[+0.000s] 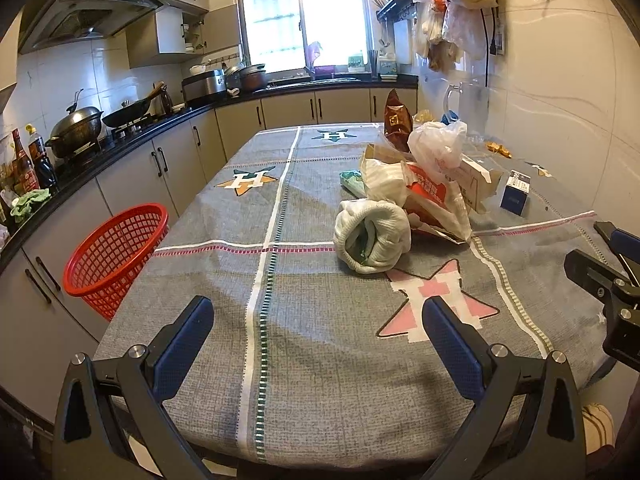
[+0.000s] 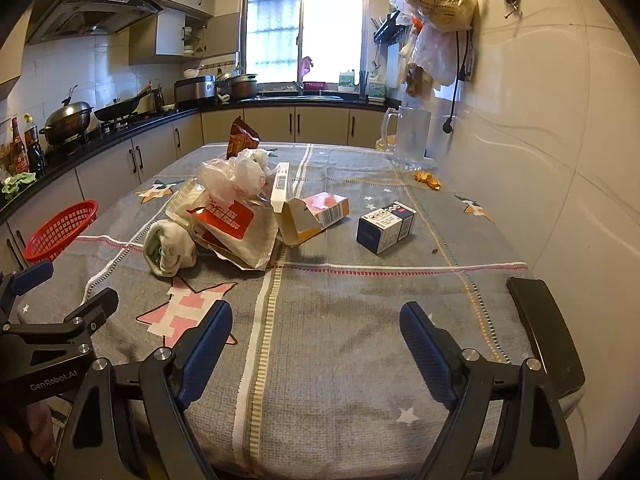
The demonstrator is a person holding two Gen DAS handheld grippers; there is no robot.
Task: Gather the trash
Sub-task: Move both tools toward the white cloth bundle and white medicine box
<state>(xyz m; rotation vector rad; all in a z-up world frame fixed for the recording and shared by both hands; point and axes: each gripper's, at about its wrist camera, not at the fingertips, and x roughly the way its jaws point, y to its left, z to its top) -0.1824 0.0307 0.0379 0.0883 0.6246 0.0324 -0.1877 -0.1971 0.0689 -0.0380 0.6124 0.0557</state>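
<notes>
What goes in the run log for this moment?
left gripper: open, empty | right gripper: open, empty | trash pile: untouched on table | red basket: beside table

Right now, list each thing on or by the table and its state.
left gripper: open, empty
right gripper: open, empty
red basket: upright, beside table
orange carton: flap open, on its side
blue box: closed, on its side
glass mug: upright

2 boxes: open carton (image 2: 308, 216), blue box (image 2: 386, 226). 1 basket (image 1: 116, 256), 1 glass mug (image 2: 410, 138), 1 sock roll (image 1: 372, 238), approx 3 bags (image 2: 236, 216).
</notes>
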